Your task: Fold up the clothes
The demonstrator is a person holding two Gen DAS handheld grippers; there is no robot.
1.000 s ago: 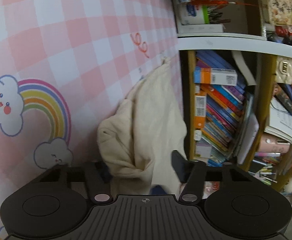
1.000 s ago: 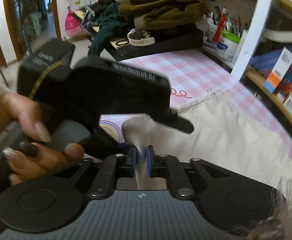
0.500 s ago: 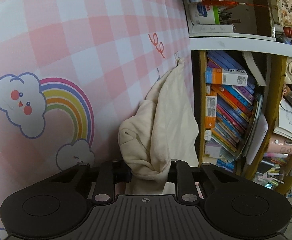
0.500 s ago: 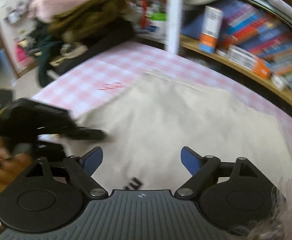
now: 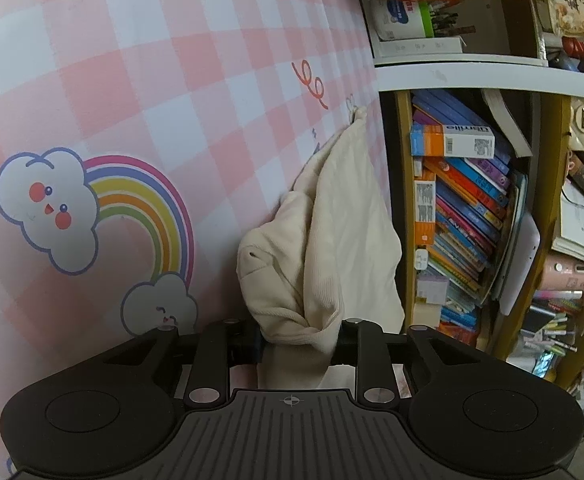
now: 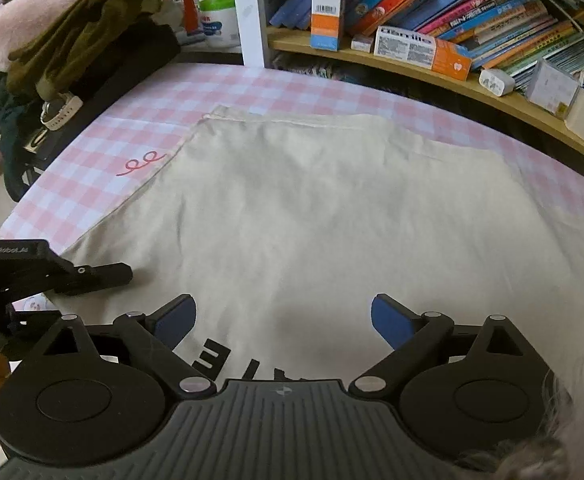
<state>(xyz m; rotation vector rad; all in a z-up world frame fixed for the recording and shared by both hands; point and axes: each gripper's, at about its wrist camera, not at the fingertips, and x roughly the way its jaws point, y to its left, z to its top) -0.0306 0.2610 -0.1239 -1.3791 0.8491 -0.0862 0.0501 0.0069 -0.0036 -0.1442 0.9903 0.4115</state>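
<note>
My left gripper (image 5: 297,344) has closed on the bunched cream garment (image 5: 323,248). My right gripper (image 6: 283,322) let go of the fold, is opening its jaws wide, and now hangs over the flat cloth.

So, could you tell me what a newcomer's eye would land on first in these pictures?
Probably the cream garment, spread across the pink checked tablecloth in the middle of the right wrist view. In the left wrist view, a bunched fold of it sits pinched in the left tongs, beside a printed rainbow. The packed bookshelf behind is next.
</note>
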